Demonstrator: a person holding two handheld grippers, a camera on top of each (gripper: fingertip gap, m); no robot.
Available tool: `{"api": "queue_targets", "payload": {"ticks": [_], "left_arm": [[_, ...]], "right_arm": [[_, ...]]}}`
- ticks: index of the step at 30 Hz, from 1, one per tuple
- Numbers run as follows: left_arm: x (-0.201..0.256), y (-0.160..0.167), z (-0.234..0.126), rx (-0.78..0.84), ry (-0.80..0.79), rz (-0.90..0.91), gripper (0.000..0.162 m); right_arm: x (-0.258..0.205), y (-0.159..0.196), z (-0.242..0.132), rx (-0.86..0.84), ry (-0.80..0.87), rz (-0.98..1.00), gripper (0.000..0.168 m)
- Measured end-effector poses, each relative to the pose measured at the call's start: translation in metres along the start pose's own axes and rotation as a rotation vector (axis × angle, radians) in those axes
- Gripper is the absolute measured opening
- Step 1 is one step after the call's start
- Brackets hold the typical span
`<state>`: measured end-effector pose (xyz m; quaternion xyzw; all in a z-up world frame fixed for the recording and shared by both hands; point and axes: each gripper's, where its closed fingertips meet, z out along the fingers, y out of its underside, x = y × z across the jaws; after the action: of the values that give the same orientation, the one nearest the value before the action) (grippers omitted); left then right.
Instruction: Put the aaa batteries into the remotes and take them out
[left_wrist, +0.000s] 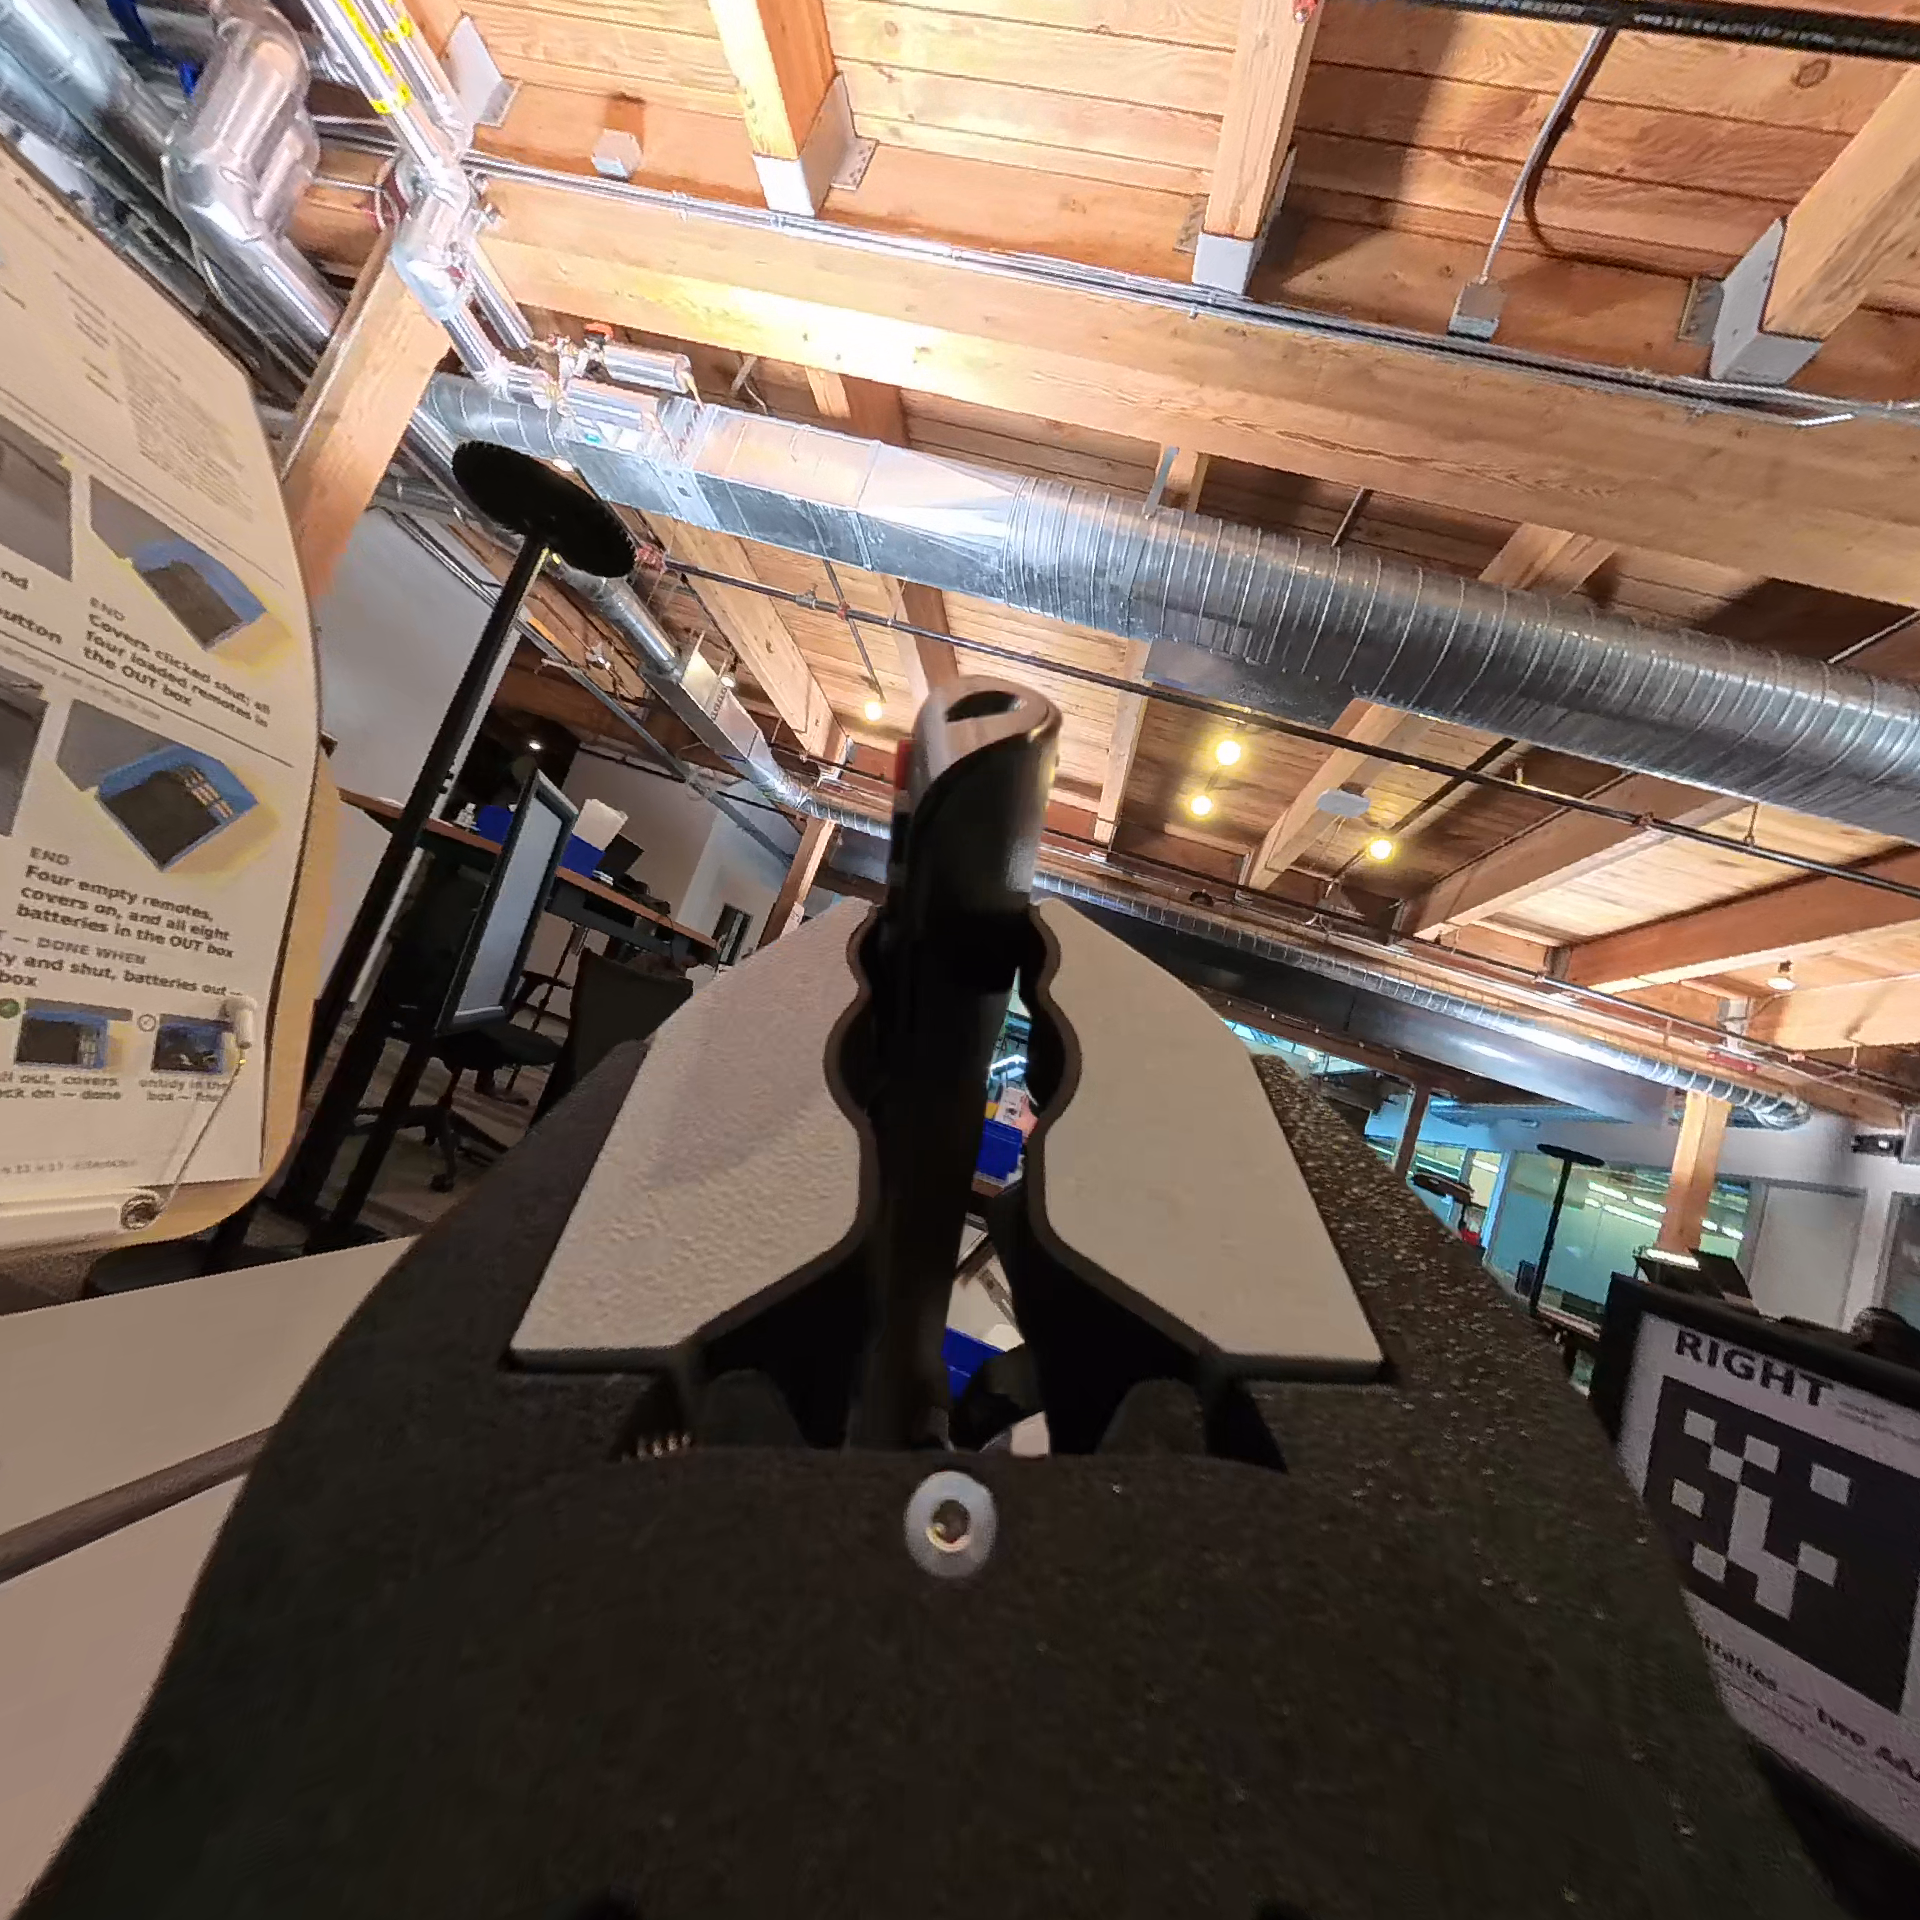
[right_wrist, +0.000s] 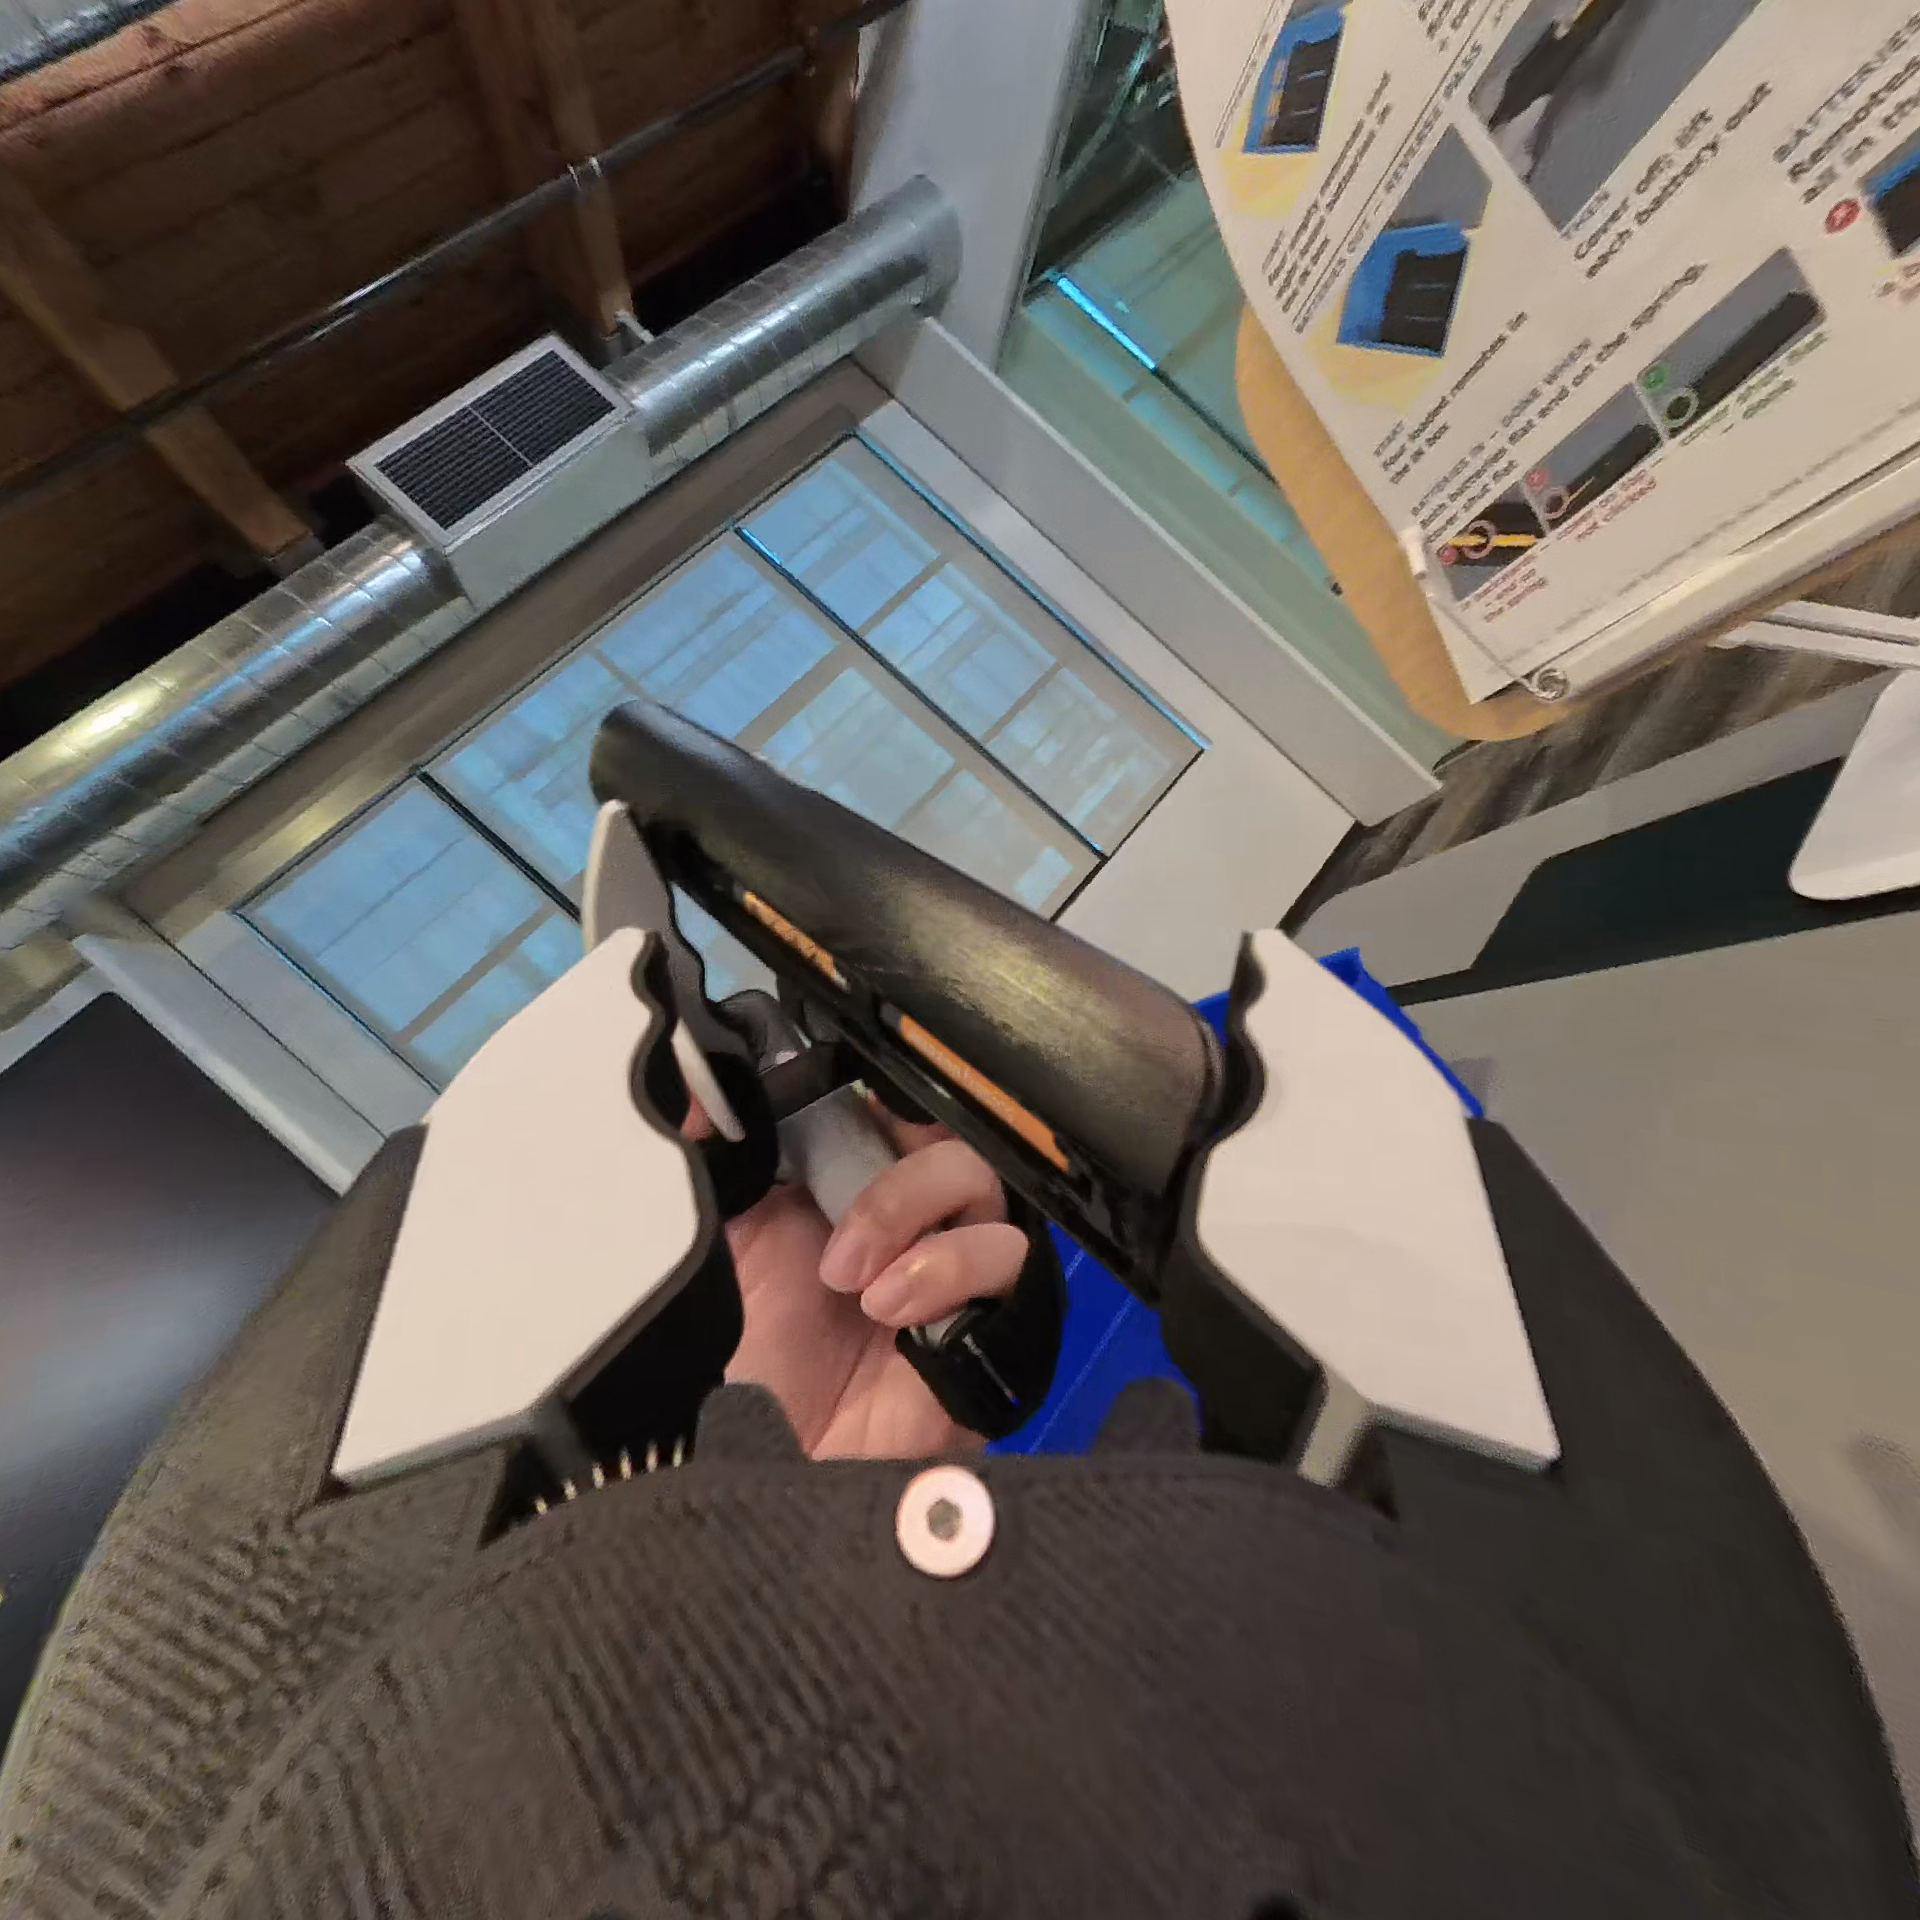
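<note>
The left hand-held gripper (left_wrist: 951, 997) is raised toward the wooden ceiling (left_wrist: 1039, 156), its fingers clamped together on a black remote (left_wrist: 961, 883) held upright well above the desk (left_wrist: 135, 1382). The right hand-held gripper (right_wrist: 940, 1023) is held with fingers apart around that remote, whose open compartment shows two orange batteries (right_wrist: 977, 1086). A blue bin (right_wrist: 1091, 1351) is seen below, beside a person's hand (right_wrist: 883, 1309).

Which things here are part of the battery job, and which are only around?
Job:
- remote, gripped by the left gripper
- batteries inside its open compartment
- right gripper, open around the remote
- blue bin
- instruction poster

Only around:
- floor lamp
- air duct
- window
</note>
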<state>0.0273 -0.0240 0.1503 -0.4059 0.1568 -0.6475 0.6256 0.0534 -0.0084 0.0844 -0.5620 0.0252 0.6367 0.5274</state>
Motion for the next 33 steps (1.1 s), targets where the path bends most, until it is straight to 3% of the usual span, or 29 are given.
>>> {"api": "queue_targets", "payload": {"ticks": [4, 10, 17, 22, 28, 33], "left_arm": [[0.008, 0.011, 0.005, -0.06, 0.022, 0.005, 0.024], [0.015, -0.002, 0.003, 0.042, 0.056, -0.083, 0.024], [0.013, -0.011, -0.001, 0.079, 0.056, -0.124, 0.024], [0.016, 0.0, 0.004, 0.027, 0.065, -0.118, 0.024], [0.018, 0.002, 0.005, 0.024, 0.054, -0.086, 0.024], [0.016, 0.001, 0.004, 0.018, 0.05, -0.121, 0.024]], "right_arm": [[0.006, -0.001, 0.0, 0.007, 0.015, -0.021, 0.097], [-0.024, -0.002, -0.001, 0.054, -0.197, -0.03, 0.096], [-0.015, 0.015, 0.001, 0.039, -0.173, 0.0, 0.094], [-0.018, 0.006, -0.001, 0.081, -0.161, -0.034, 0.073], [-0.018, 0.007, 0.0, 0.081, -0.156, -0.014, 0.073], [-0.023, 0.008, -0.002, 0.059, -0.193, -0.044, 0.061]]}}
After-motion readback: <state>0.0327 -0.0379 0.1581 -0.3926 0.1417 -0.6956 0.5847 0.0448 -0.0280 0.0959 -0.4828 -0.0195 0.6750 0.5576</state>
